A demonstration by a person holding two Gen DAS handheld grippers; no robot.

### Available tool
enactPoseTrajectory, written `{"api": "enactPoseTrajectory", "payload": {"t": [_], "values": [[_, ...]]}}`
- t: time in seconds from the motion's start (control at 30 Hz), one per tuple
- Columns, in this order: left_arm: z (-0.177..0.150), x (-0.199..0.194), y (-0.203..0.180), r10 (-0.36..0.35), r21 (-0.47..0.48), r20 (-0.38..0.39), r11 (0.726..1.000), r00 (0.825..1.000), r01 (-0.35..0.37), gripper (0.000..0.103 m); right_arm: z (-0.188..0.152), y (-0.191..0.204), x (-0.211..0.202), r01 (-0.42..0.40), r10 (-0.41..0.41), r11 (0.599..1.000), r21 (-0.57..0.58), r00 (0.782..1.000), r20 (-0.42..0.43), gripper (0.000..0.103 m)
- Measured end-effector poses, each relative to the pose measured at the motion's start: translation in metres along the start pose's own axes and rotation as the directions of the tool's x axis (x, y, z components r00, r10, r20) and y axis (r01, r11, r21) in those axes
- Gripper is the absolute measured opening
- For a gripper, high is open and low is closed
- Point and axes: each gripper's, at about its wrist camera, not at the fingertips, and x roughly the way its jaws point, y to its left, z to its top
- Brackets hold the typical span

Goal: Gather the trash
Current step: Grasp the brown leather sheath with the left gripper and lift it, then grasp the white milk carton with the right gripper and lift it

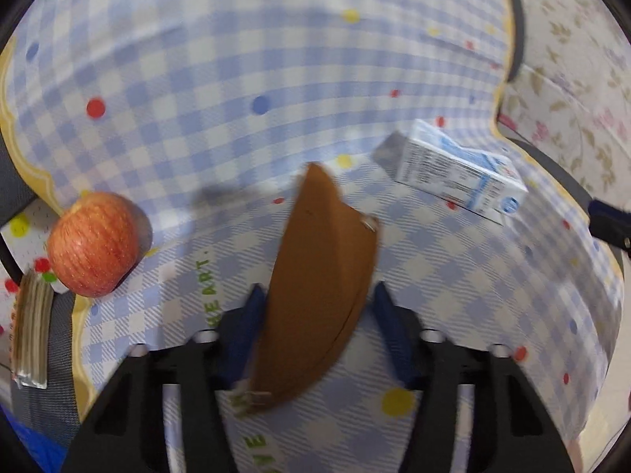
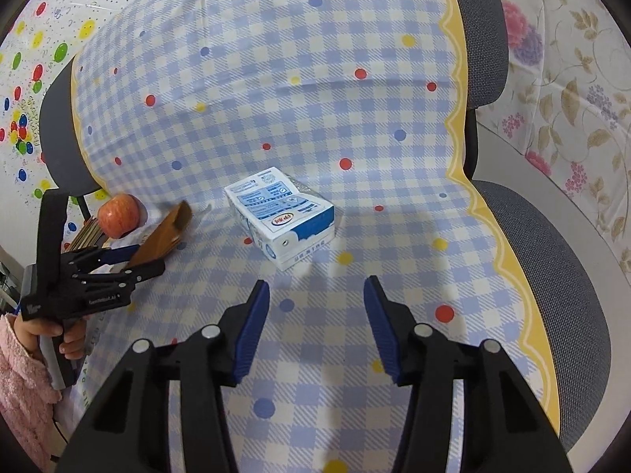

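Note:
A brown paper bag (image 1: 315, 287) lies between the fingers of my left gripper (image 1: 317, 295), whose jaws stand wide and do not press it. It also shows in the right wrist view (image 2: 165, 232), by the left gripper (image 2: 130, 260). A blue-and-white milk carton (image 2: 282, 216) lies on its side on the checked cloth, just ahead of my right gripper (image 2: 315, 295), which is open and empty. The carton also shows at the right of the left wrist view (image 1: 453, 169).
A red apple (image 1: 92, 244) sits at the cloth's left edge, also seen in the right wrist view (image 2: 118, 215). A flat packet (image 1: 29, 339) lies beside it. The checked cloth (image 2: 315, 79) covers grey chairs (image 2: 552, 268). A floral cloth (image 2: 572, 98) lies right.

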Motion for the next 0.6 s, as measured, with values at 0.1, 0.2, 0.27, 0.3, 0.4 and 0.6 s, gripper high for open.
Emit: {"api": "enactPoseTrajectory", "payload": {"t": [0.1, 0.2, 0.27, 0.3, 0.4, 0.6], "values": [[-0.005, -0.009, -0.011, 0.045, 0.014, 0.015, 0.999, 0.999, -0.045, 0.048, -0.004, 0.004, -0.004, -0.009, 0.009, 1.000, -0.007, 1.000, 0.001, 0.050], [-0.013, -0.027, -0.013, 0.055, -0.031, 0.046, 0.998, 0.997, -0.054, 0.048, -0.006, 0.009, -0.007, -0.021, 0.021, 1.000, -0.018, 1.000, 0.003, 0.050], [-0.014, -0.037, -0.016, 0.056, -0.067, 0.064, 0.996, 0.996, -0.052, 0.048, -0.004, 0.010, -0.005, -0.030, 0.031, 0.999, -0.025, 1.000, 0.005, 0.050], [-0.016, -0.046, -0.016, 0.060, -0.090, 0.078, 0.995, 0.995, -0.053, 0.048, -0.003, 0.012, -0.003, -0.038, 0.039, 0.999, -0.031, 0.999, 0.004, 0.052], [-0.017, -0.064, -0.015, 0.068, -0.136, 0.109, 0.989, 0.992, -0.053, 0.048, 0.007, 0.019, 0.010, -0.054, 0.055, 0.995, -0.080, 0.998, 0.008, 0.067], [-0.007, -0.077, -0.019, 0.067, -0.123, 0.135, 0.991, 0.989, -0.050, 0.048, 0.029, 0.016, 0.047, -0.035, 0.038, 0.990, -0.133, 0.999, 0.022, 0.091]]}}
